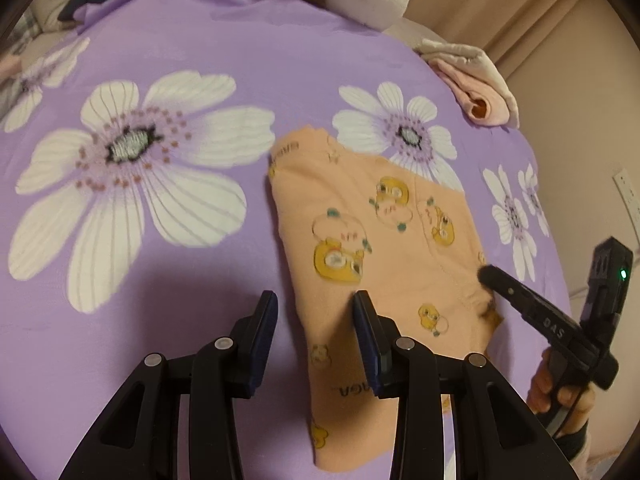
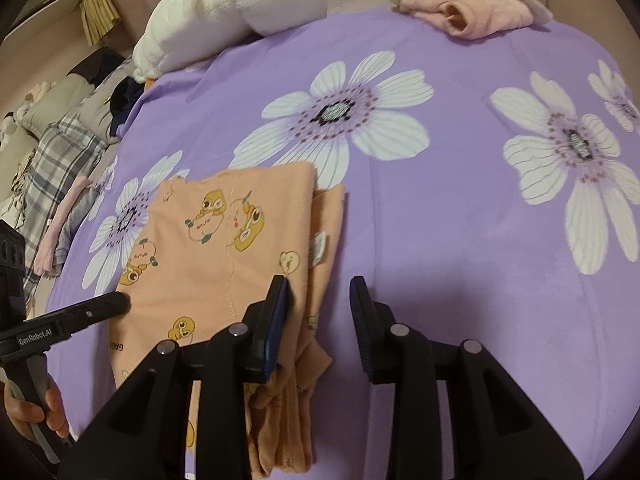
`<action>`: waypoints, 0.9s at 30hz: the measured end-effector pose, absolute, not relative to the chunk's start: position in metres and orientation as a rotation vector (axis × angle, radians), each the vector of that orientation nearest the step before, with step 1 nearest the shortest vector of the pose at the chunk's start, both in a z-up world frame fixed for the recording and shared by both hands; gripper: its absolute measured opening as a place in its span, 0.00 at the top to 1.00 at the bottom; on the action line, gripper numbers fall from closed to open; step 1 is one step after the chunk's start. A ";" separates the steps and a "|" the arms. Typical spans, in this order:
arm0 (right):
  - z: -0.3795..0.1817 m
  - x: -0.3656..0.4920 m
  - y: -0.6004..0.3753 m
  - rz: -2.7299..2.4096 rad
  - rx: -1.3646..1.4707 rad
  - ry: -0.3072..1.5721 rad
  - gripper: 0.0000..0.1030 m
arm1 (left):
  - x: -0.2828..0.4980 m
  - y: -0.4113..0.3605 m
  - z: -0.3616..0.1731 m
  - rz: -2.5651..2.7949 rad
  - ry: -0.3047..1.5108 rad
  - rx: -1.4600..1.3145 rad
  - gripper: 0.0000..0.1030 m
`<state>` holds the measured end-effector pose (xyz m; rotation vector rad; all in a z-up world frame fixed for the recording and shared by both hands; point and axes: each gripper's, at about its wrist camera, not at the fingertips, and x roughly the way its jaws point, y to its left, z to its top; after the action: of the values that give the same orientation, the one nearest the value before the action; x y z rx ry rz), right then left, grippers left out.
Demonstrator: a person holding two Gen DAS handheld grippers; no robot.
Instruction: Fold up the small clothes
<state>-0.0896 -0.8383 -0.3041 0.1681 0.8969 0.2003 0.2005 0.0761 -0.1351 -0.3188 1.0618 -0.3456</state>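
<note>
Folded peach garment near; pink clothes, white plush beyond.

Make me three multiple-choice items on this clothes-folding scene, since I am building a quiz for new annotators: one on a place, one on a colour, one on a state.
1. Where does the folded pink garment lie?
A. at the far edge of the purple sheet
B. on top of the orange garment
C. in a basket

2. What colour is the duck-print garment?
A. blue
B. orange
C. green

3. How does the left gripper stand?
A. clamped on a sock
B. jaws apart, gripping nothing
C. out of view

Key: 1 A, it sits at the sheet's far edge; 2 B, orange cloth with yellow ducks; 3 B, a clear gap shows between its pads.
</note>
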 end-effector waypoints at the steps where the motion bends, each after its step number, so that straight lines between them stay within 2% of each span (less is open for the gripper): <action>1: -0.301 -0.092 -0.839 0.190 0.162 0.885 0.69 | 0.203 0.075 -0.131 -0.347 1.049 -0.317 0.64; 4: -0.291 -0.101 -0.838 0.197 0.134 0.846 0.70 | 0.209 0.069 -0.115 -0.360 1.000 -0.306 0.64; 8: -0.285 -0.115 -0.817 0.324 0.081 0.823 0.78 | 0.221 0.045 -0.106 -0.389 0.966 -0.257 0.64; 13: -0.300 -0.129 -0.787 0.435 0.008 0.869 0.87 | 0.239 0.018 -0.133 -0.367 1.031 -0.151 0.64; 16: -0.315 -0.129 -0.783 0.426 -0.021 0.915 0.88 | 0.247 0.019 -0.153 -0.341 1.078 -0.168 0.64; 17: -0.319 -0.128 -0.783 0.418 -0.030 0.926 0.92 | 0.247 0.021 -0.153 -0.343 1.077 -0.184 0.65; 22: -0.324 -0.129 -0.787 0.396 -0.054 0.951 0.92 | 0.231 0.027 -0.140 -0.355 1.059 -0.210 0.64; 27: -0.304 -0.135 -0.794 0.391 -0.012 0.871 0.85 | 0.193 0.034 -0.125 -0.402 1.001 -0.213 0.64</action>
<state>-0.1348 -0.7939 -0.3044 -0.0123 0.8707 0.3909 0.1926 0.0343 -0.1245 -0.2130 1.0009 -0.4017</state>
